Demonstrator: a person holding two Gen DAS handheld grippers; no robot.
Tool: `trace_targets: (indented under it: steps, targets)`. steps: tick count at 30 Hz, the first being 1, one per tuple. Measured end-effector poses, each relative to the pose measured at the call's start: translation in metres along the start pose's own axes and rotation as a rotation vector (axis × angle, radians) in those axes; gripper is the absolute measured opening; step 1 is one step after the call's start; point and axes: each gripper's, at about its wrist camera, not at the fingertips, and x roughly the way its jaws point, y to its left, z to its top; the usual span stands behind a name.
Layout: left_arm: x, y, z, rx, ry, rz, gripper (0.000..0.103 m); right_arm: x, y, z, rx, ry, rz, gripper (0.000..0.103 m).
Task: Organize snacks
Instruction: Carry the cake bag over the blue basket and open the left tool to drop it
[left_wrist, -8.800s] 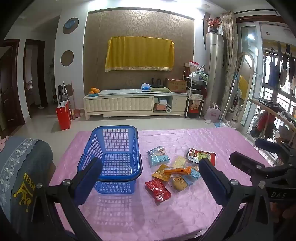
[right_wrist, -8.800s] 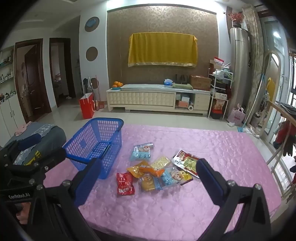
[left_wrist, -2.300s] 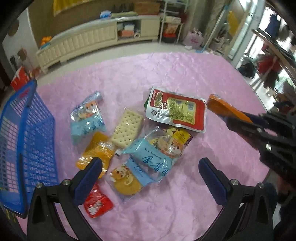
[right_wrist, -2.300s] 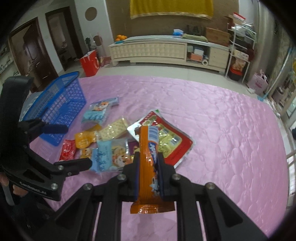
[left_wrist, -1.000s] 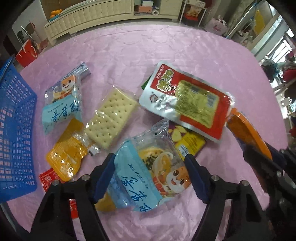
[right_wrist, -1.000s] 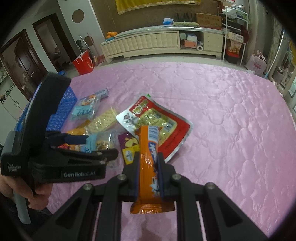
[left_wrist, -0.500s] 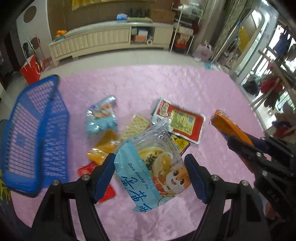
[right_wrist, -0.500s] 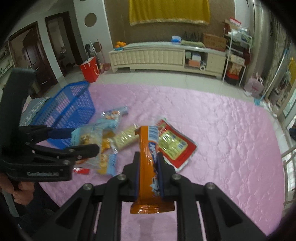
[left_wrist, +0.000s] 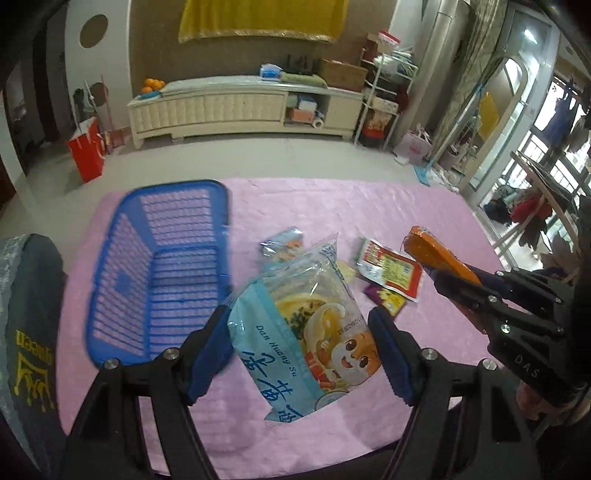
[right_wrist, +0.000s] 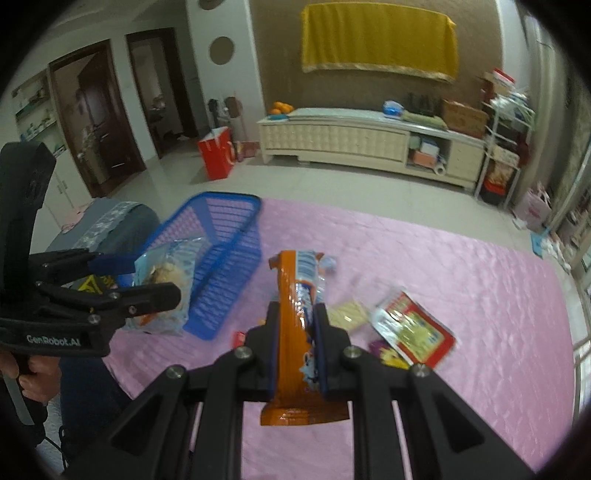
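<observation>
My left gripper (left_wrist: 301, 332) is shut on a light blue snack bag (left_wrist: 303, 328) with a cartoon face, held above the pink table just right of the blue basket (left_wrist: 159, 266). In the right wrist view that bag (right_wrist: 166, 280) hangs in front of the basket (right_wrist: 221, 258). My right gripper (right_wrist: 297, 332) is shut on an orange snack bar (right_wrist: 297, 314), held upright above the table. The bar (left_wrist: 436, 258) also shows at the right of the left wrist view. A red and yellow packet (right_wrist: 413, 328), a cracker pack (right_wrist: 347, 314) and other small snacks lie on the cloth.
The pink quilted tablecloth (right_wrist: 443, 273) covers the table. A grey covered chair (left_wrist: 26, 332) stands at the table's left edge. A cream cabinet (right_wrist: 354, 140) and a red bag (right_wrist: 216, 157) stand across the floor beyond the table.
The left gripper closed on the light blue bag, lifted it off the pile and carried it left toward the basket. The right gripper kept hold of the orange bar and rose with it.
</observation>
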Motion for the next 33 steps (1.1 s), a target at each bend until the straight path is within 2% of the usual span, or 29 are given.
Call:
trace_targets:
  steps: [14, 20, 33]
  targets:
    - [-0.021, 0.104, 0.019, 0.005, -0.035, 0.113, 0.073, 0.06, 0.084, 0.044, -0.087, 0.013, 0.077, 0.02]
    - [-0.004, 0.135, 0.031, 0.006, -0.022, 0.132, 0.074, 0.092, 0.103, 0.06, -0.12, 0.041, 0.082, 0.02]
    - [0.056, 0.164, 0.056, 0.022, 0.035, 0.102, 0.074, 0.154, 0.1, 0.071, -0.107, 0.101, 0.072, 0.02]
